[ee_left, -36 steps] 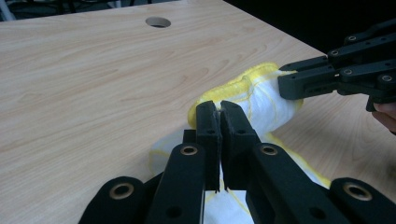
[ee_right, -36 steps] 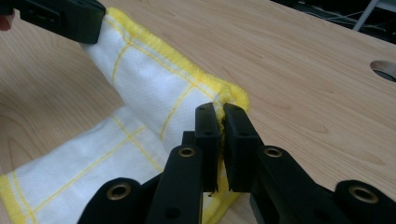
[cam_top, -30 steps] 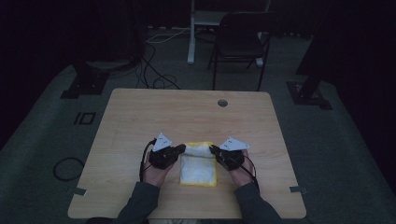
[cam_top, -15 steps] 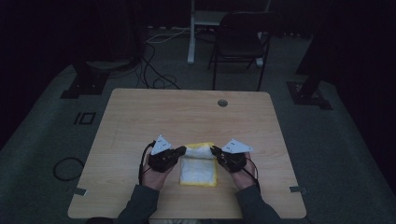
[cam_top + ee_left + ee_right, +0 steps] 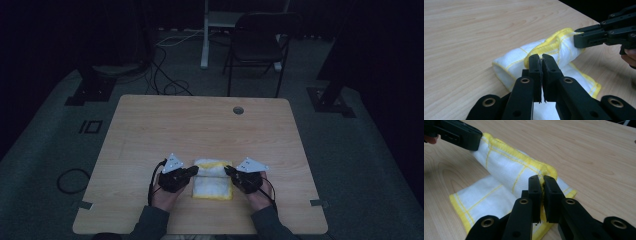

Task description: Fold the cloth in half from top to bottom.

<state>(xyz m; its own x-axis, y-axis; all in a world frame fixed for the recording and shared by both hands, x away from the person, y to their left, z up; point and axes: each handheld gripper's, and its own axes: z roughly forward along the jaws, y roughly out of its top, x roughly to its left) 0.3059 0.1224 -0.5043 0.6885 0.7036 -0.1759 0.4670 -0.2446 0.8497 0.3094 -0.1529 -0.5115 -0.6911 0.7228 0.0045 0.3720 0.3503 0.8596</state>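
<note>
Pinching the cloth [image 5: 212,180] between them, left gripper [image 5: 194,171] and right gripper [image 5: 228,170] fingers each clench a corner.

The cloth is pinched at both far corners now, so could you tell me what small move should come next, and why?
Probably carry both corners toward the person to finish the fold. The left gripper and right gripper are each shut on the cloth's yellow hem, and its far part is lifted and rolled over the flat near part on the table. Moving the two together should keep the folded edge straight.

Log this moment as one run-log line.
left tongs: shut on cloth | right tongs: shut on cloth | cloth: far edge lifted, folding over | table: wood
</note>
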